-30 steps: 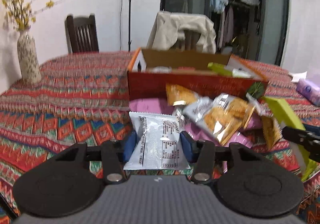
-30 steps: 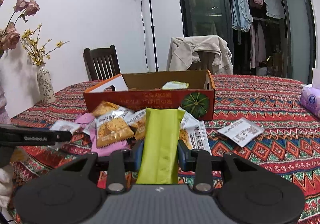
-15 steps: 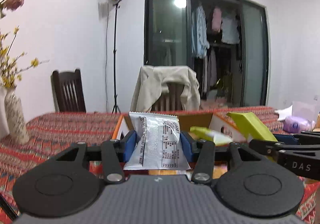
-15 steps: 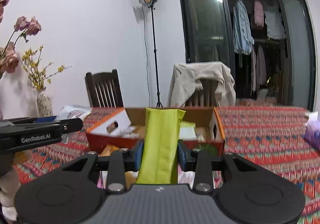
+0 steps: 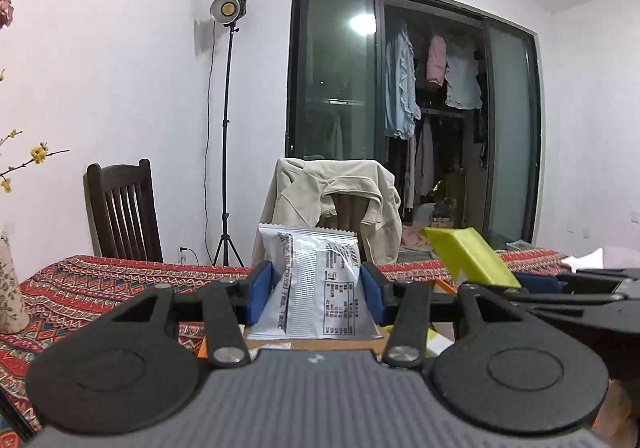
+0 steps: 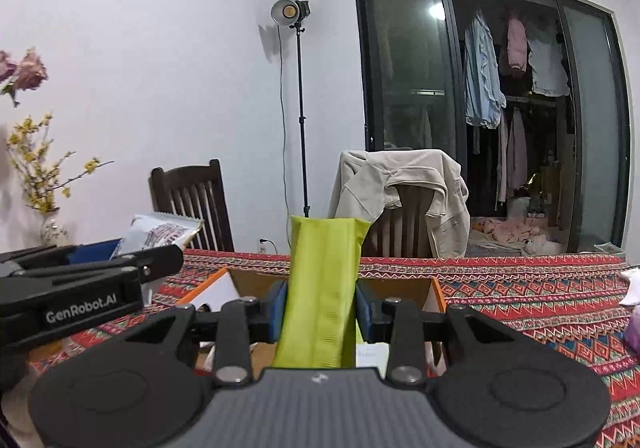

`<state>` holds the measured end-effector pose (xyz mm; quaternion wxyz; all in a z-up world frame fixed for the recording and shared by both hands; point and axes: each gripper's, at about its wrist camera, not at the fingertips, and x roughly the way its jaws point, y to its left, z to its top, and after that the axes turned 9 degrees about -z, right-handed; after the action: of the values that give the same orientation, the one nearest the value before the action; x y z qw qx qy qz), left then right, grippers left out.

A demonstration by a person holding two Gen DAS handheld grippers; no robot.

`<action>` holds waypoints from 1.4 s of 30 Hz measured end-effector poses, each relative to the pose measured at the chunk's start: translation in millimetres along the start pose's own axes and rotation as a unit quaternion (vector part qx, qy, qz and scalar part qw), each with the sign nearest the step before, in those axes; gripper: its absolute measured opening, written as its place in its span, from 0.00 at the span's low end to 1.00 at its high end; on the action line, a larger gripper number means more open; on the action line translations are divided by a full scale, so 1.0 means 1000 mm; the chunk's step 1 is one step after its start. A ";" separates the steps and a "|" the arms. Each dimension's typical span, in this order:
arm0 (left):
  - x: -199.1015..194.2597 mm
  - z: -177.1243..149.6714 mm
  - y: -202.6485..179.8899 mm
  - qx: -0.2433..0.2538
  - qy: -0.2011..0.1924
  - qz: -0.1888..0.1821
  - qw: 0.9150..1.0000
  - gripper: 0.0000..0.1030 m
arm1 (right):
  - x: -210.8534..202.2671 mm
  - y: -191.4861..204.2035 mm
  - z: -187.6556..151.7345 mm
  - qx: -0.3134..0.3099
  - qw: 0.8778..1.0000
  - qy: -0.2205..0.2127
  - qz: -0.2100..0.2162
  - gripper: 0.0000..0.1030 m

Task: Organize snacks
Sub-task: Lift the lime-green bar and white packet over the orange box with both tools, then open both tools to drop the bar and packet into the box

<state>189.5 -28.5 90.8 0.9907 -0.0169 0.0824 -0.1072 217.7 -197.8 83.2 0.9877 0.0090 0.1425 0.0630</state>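
Your left gripper (image 5: 316, 296) is clamped on a silver snack packet (image 5: 314, 288) standing upright between its blue pads, and your right gripper (image 6: 320, 310) is squeezed tight on a lime-green snack pouch (image 6: 322, 288), also upright. Both hover side by side just above the near edge of the open cardboard box (image 6: 420, 288) on the patterned tablecloth (image 6: 520, 296). These 2 still need dropping in; whether loose snacks remain below, the views do not show.

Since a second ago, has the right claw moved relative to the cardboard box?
Yes. The right claw, gripping the green packet, rose and advanced toward the cardboard box.
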 end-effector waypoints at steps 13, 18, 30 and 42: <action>0.069 -0.018 0.030 -0.033 0.027 0.014 0.999 0.48 | 0.082 -0.006 -0.014 0.022 0.999 0.032 -0.013 0.33; 0.077 -0.028 0.042 -0.041 0.046 0.014 0.998 0.48 | 0.090 -0.010 -0.021 0.022 0.999 0.037 -0.011 0.33; 0.076 -0.035 0.048 -0.046 0.047 0.026 0.998 0.84 | 0.097 -0.017 -0.026 0.026 0.998 0.054 -0.012 0.67; 0.072 -0.031 0.056 -0.067 0.040 0.039 0.996 1.00 | 0.088 -0.019 -0.026 0.032 0.998 0.052 -0.012 1.00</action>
<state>265.7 10.6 45.8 0.9867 -0.0757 0.1295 -0.0631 296.0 -205.8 32.9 0.9789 0.0353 0.1959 0.0471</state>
